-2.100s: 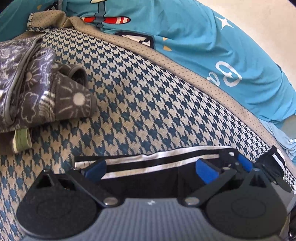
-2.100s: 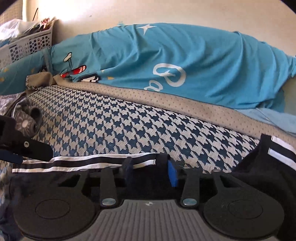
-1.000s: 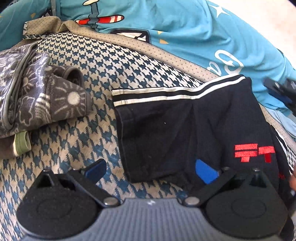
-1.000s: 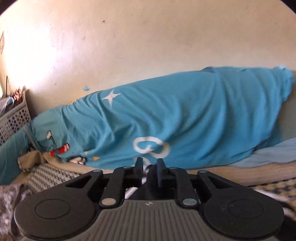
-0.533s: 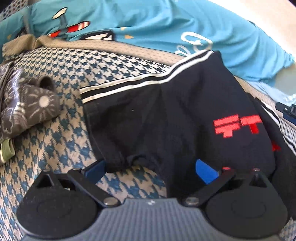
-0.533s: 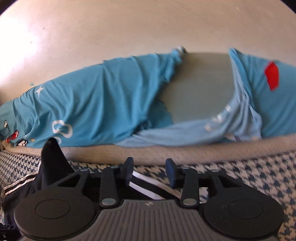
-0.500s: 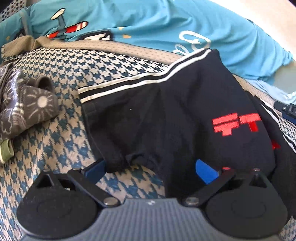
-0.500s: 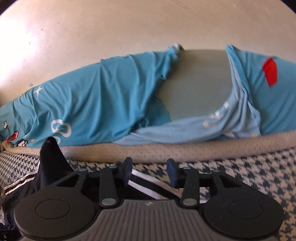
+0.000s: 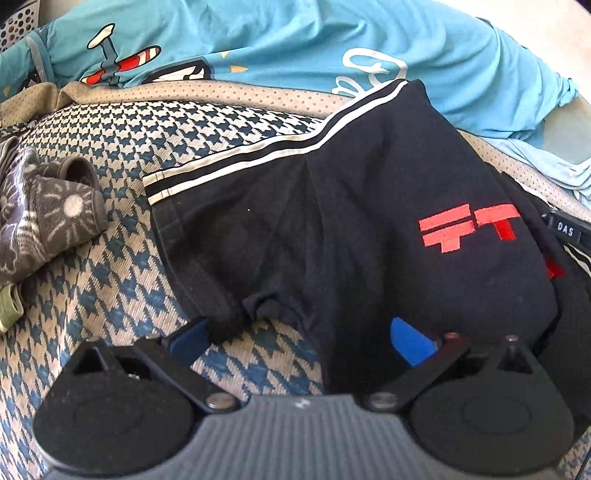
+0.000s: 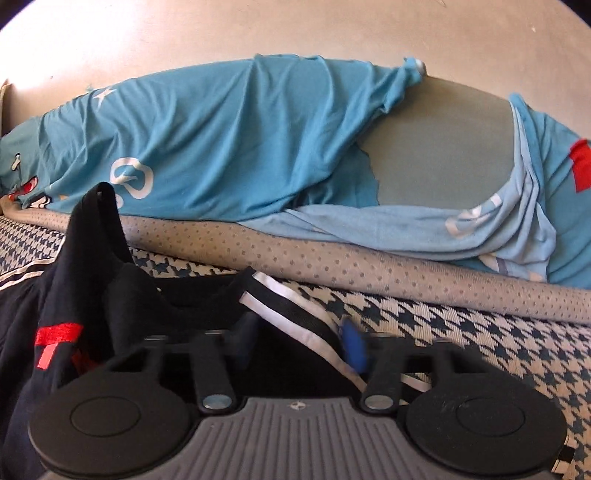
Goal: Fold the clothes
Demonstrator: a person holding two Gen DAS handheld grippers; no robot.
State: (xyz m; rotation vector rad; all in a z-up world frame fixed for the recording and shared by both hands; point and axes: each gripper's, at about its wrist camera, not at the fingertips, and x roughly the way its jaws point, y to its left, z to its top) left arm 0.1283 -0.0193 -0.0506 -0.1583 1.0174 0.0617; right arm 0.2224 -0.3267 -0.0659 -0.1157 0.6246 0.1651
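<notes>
Now right gripper (image 10: pixel 299 343) closing over black shirt's (image 9: pixel 351 221) striped hem (image 10: pixel 291 310).

1. A home, most likely a bedroom: the work surface is a soft bed or mattress under a houndstooth cover (image 9: pixel 122 155) in teal and cream, edged by a dotted beige border (image 10: pixel 332 266).
2. Bedding in bright blue with cartoon airplane prints (image 9: pixel 258 40) is heaped along a plain cream plastered wall (image 10: pixel 258 29).
3. Clothes lie loose on the cover: black shorts with white stripes (image 9: pixel 332 221) and a grey floral garment (image 9: pixel 48 221).
4. A perforated plastic laundry basket (image 9: pixel 18 24) shows at the far corner.
</notes>
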